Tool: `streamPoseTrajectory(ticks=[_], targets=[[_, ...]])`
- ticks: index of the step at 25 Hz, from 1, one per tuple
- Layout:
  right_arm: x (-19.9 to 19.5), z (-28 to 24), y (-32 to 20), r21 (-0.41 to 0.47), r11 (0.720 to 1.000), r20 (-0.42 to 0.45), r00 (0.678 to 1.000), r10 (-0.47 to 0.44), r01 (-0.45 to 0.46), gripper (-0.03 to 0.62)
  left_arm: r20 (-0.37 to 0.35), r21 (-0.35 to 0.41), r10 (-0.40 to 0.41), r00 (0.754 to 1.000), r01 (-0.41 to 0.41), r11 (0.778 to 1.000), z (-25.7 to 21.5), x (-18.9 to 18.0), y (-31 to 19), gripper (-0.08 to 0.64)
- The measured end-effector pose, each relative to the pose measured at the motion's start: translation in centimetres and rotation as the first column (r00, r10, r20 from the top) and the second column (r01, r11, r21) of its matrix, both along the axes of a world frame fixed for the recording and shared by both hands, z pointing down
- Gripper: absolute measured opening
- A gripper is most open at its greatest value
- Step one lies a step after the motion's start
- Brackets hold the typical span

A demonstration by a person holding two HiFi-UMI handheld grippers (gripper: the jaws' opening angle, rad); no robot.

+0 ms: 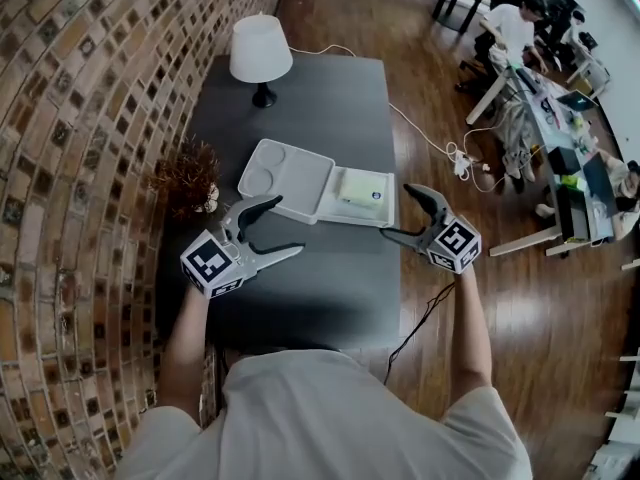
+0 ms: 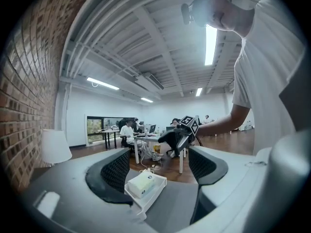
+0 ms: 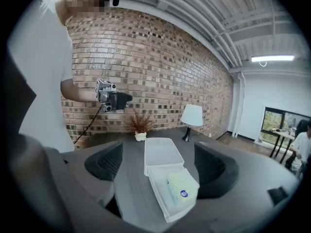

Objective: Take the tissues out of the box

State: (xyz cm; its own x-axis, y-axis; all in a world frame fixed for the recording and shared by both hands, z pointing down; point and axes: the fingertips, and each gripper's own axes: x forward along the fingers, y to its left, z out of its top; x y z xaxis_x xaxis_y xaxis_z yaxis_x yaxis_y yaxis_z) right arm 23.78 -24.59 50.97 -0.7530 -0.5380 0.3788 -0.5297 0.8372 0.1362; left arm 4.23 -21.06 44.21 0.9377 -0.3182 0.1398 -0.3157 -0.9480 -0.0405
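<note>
Head view: shows left tongs point(image 1: 289, 225) and right tongs point(image 1: 397, 211) held over the dark bench point(image 1: 330, 288), one on each side of a white plastic box point(image 1: 328, 206), touching nothing. Finds both sets spread wide and empty; confirmed in the left gripper view and the right gripper view, with the box lying ahead between parted jaws and still apart from the pads.

Places the box open, its hinged lid point(image 1: 285, 176) folded flat toward the brick-wall side and its tray close to the bench's right edge. Places the tissue pack point(image 1: 362, 190), pale yellow-green with a small round blue label, flat in that tray and pushed to the side away from the lid, with bare tray floor on the lid side. Reads as a task not yet begun, with the pack still inside.

Likely troubles from here:
- Sliding the box off the bench: light plastic, nothing pinning it, and a sideways nudge from the right tongs or a drag on the pack could carry it over the near edge.
- Lifting box and pack together: probable if a jaw catches the tray wall instead of slipping down beside the pack, tight on the far side.
- Crushing or tearing a soft wrapper: a risk with a hard pinch or a grip on one corner only.
- Dropping the pack: likely with a shallow hold on its slick top face.

Worth steadying the tray or lid with the left tongs first. Lamp point(image 1: 261, 50) and dried plant point(image 1: 190, 176) well apart, so little danger there.
</note>
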Motion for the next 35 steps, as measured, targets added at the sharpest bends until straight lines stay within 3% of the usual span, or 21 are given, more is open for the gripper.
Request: streamPoseTrajectory(ticks=[12,20,28,33,35], targets=[[0.2,6.3,-4.9,-0.137,0.99,-0.183,0.982,-0.044,0.019,0.459,0.019,-0.029,-0.004,1.0,0.004,1.0,1.6,-0.2,0.5,0.379],[1.0,11.7,-7.7,-0.224,0.975,-0.342,0.936,-0.08,0.001,0.46,0.028,-0.064,0.004,1.0,-0.003,0.998,3.2,-0.3,1.2,0.379],[2.5,16.1,-10.5,-0.282,0.957,-0.428,0.902,-0.059,-0.071,0.483,0.042,-0.106,0.01,0.999,-0.006,0.994,5.6,0.7,2.2,0.379],[1.8,18.5,-11.2,-0.309,0.949,-0.513,0.852,-0.107,-0.068,0.491,0.032,-0.132,-0.011,0.999,0.015,0.991,6.4,0.8,2.4,0.379],[1.2,19.1,-11.3,-0.324,0.944,-0.534,0.835,-0.131,-0.059,0.532,0.037,-0.134,-0.011,0.999,0.016,0.991,6.8,0.7,2.6,0.379]])
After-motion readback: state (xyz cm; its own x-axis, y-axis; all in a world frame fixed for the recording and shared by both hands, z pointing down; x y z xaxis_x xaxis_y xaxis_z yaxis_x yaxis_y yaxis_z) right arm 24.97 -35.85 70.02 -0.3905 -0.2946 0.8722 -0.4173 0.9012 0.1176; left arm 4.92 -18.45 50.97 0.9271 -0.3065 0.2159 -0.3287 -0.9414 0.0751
